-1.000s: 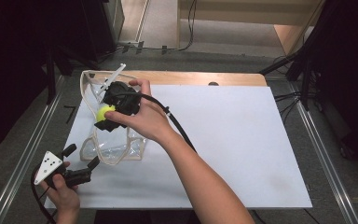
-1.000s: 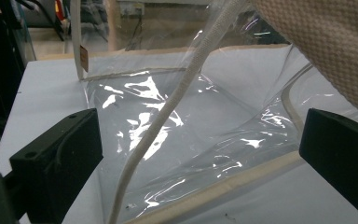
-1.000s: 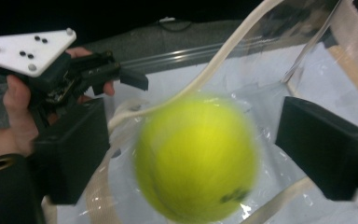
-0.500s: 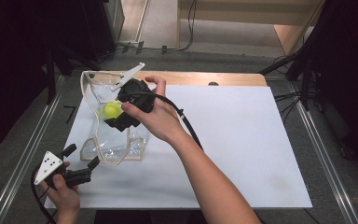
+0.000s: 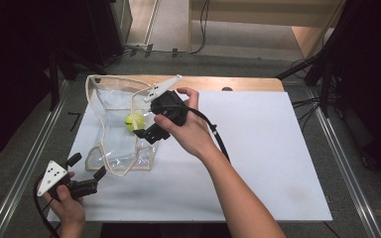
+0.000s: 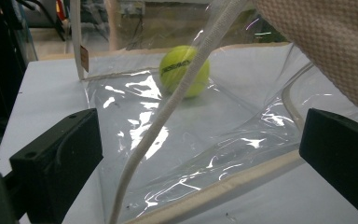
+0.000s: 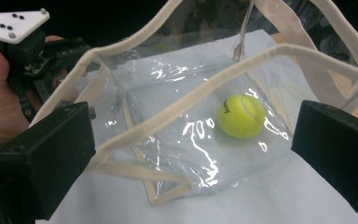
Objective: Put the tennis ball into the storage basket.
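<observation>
Right gripper view: a yellow-green tennis ball (image 7: 241, 115) is seen lying inside a clear plastic tote bag (image 7: 182, 140), on the wall of the bag that rests on the white bench (image 7: 242, 205). The ball's felt looks fuzzy and matte beside the glossy, creased film, which is edged with cream woven webbing (image 7: 200, 88) that continues into looped handles. The right tool (image 5: 151, 131) is held just above the bag's mouth with its black jaws spread wide and nothing between them, a position judged to suit a drop into the bag. The left tool (image 5: 87, 186) is kept near the bag's near corner, jaws likewise parted and empty, perhaps ready for steadying the limp bag.
</observation>
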Demonstrator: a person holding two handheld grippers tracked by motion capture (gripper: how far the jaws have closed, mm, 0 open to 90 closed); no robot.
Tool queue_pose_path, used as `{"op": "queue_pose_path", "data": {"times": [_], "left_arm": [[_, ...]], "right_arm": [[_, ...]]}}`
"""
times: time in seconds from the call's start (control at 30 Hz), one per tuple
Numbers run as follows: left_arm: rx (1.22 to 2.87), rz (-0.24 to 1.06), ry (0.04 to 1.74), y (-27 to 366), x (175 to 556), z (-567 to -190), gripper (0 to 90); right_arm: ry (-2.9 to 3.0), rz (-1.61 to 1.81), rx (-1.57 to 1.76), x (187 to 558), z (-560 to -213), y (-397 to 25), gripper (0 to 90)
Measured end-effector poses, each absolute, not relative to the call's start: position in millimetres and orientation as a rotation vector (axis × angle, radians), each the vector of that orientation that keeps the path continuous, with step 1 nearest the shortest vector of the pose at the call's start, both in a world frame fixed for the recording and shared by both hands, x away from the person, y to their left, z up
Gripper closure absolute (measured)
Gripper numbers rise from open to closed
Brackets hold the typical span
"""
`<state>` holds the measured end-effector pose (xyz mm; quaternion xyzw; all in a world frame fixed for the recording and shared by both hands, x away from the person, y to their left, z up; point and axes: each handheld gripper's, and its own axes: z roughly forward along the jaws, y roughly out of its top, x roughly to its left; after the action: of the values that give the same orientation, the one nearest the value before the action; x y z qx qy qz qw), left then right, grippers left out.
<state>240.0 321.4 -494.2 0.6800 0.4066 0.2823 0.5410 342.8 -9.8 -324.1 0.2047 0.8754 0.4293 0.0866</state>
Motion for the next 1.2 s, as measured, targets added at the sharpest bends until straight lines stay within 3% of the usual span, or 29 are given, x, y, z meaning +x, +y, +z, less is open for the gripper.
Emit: {"op": "queue_pose_path", "data": {"times": [1.2], "left_arm": [[1.622,0.673,0.961,321,240,-494,0.0]], "right_arm": [[2.504,1.271,0.818,326,-383,-91,0.0]]}}
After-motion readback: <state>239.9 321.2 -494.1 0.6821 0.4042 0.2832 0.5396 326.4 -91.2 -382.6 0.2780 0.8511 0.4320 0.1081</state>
